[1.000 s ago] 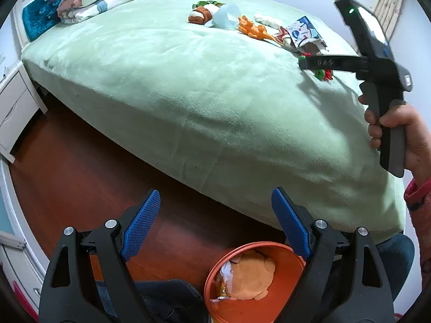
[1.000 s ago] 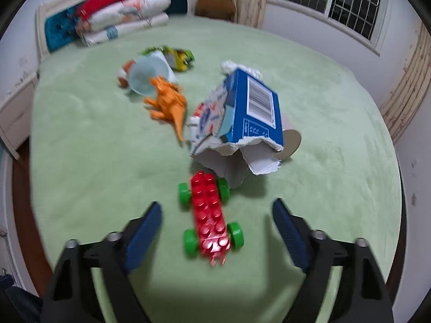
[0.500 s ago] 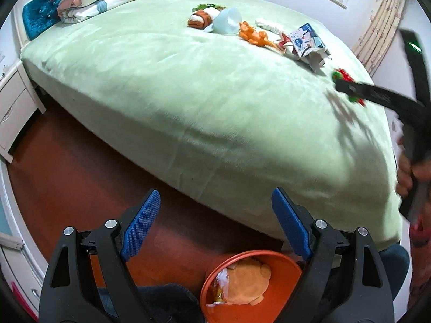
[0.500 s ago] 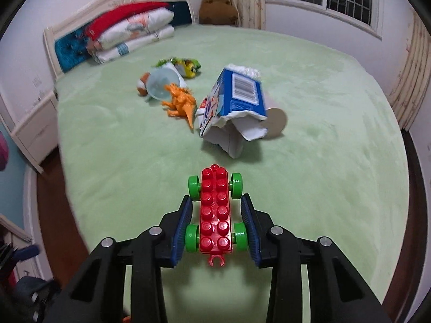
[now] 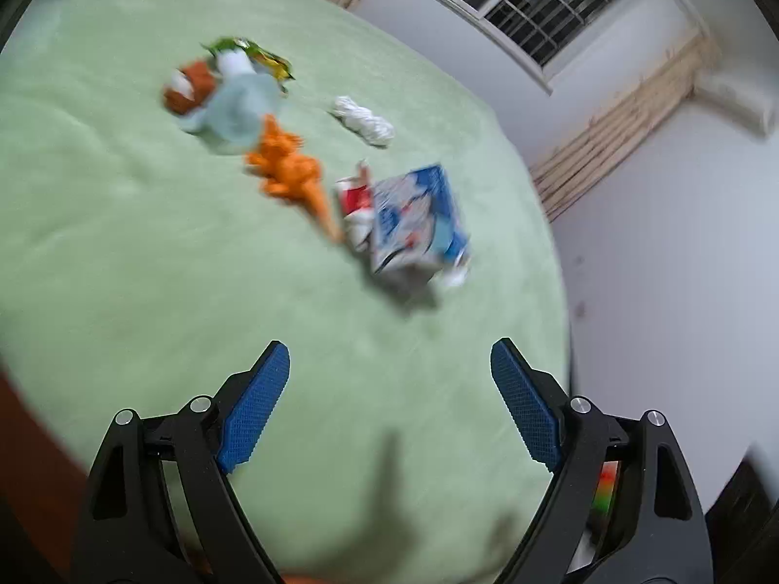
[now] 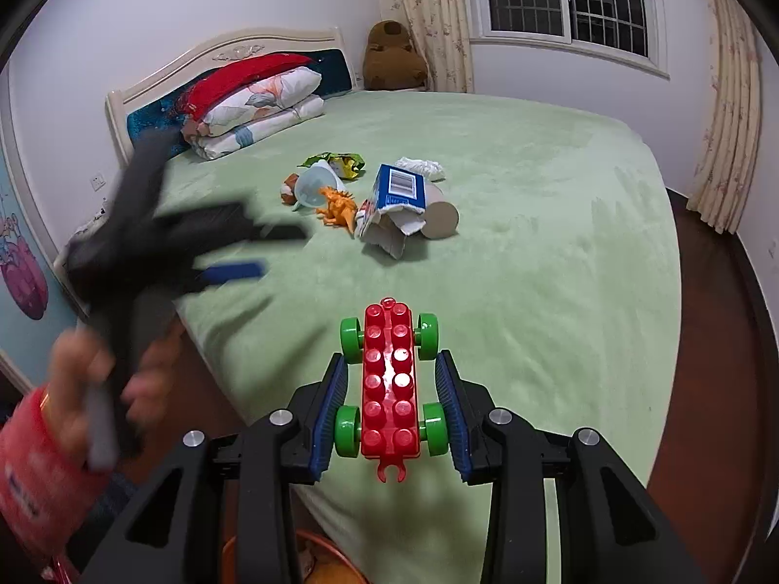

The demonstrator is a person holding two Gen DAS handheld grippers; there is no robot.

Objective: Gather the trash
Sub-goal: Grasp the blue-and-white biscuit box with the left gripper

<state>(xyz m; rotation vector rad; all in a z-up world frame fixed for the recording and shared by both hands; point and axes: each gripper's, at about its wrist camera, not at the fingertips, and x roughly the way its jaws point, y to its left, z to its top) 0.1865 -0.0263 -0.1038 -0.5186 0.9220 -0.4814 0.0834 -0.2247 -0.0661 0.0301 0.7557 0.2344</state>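
My right gripper (image 6: 392, 360) is shut on a red brick car with green wheels (image 6: 389, 389), held above the near edge of the green bed (image 6: 560, 243). Farther back on the bed lie a torn blue-and-white carton (image 6: 397, 194), a cardboard tube (image 6: 440, 219), an orange dinosaur (image 6: 336, 207), a clear cup (image 6: 311, 185), a snack wrapper (image 6: 336, 163) and a white tissue (image 6: 418, 168). My left gripper (image 5: 389, 355) is open and empty over the bed, short of the carton (image 5: 414, 224) and dinosaur (image 5: 292, 175). In the right wrist view the left gripper (image 6: 282, 250) shows blurred at left.
An orange bin (image 6: 292, 559) sits on the wooden floor below the bed's edge. Pillows (image 6: 253, 107) are stacked at the headboard, and a brown plush (image 6: 394, 56) sits in the corner. A person's hand (image 6: 97, 379) with a red sleeve holds the left gripper. Curtains (image 6: 725, 121) hang at right.
The right gripper shut on the red car and pulled it back and up from the bed. The left gripper swung from over the floor and bin up over the bed toward the pile.
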